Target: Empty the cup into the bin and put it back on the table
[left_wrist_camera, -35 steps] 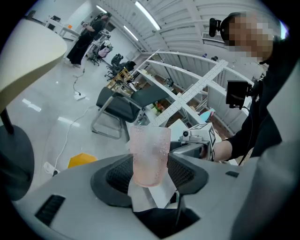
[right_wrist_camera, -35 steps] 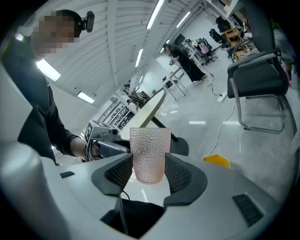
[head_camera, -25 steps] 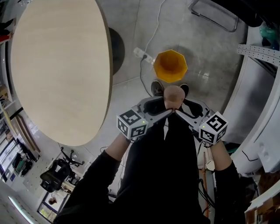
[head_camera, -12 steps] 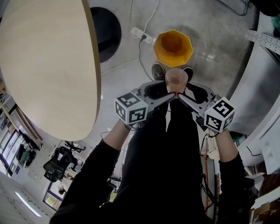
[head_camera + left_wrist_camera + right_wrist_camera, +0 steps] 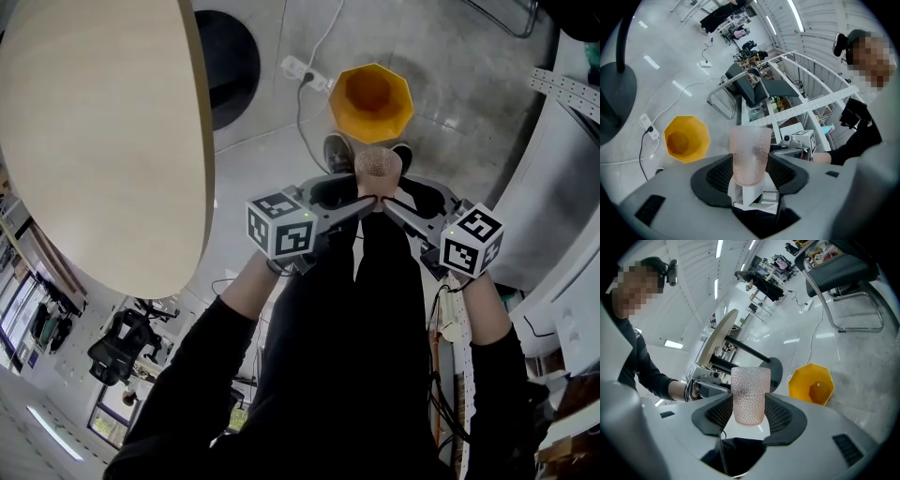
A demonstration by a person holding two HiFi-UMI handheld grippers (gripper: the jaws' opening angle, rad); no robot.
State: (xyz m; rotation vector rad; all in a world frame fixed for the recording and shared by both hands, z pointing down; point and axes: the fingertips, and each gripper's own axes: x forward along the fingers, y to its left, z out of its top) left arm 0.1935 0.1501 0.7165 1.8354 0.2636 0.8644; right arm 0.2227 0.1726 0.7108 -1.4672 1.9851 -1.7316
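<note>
**A:** Where was the cup (image 5: 378,167)?

**B:** Up in the air, straight in front of the person. It hung over the dark trousers (image 5: 347,328) and the shoes (image 5: 336,153), upright with its mouth up. The orange bin (image 5: 371,97) stood on the floor (image 5: 450,84) just beyond it, so the cup was near the bin but not over it.

**A:** Which tongs had it?

**B:** Both. The left gripper (image 5: 750,165) had its ribbed pads pressed on the cup's lower half from one side. The right gripper (image 5: 749,408) clamped the same part from the opposite side, and each gripper view showed the dimpled wall squeezed between its own jaws.

**A:** Why two for one small cup?

**B:** My reading was that the doubled hold kept the tapered cup level, so nothing went out before the bin. I could not make out what was inside.

**A:** And the bin?

**B:** Its mouth faced up, ready to catch. Tipping had not begun, so I judged the cup needed carrying forward first.

**A:** The table?

**B:** The round pale table (image 5: 94,141) lay to the person's left, well apart from the cup, the place for the return.
</note>
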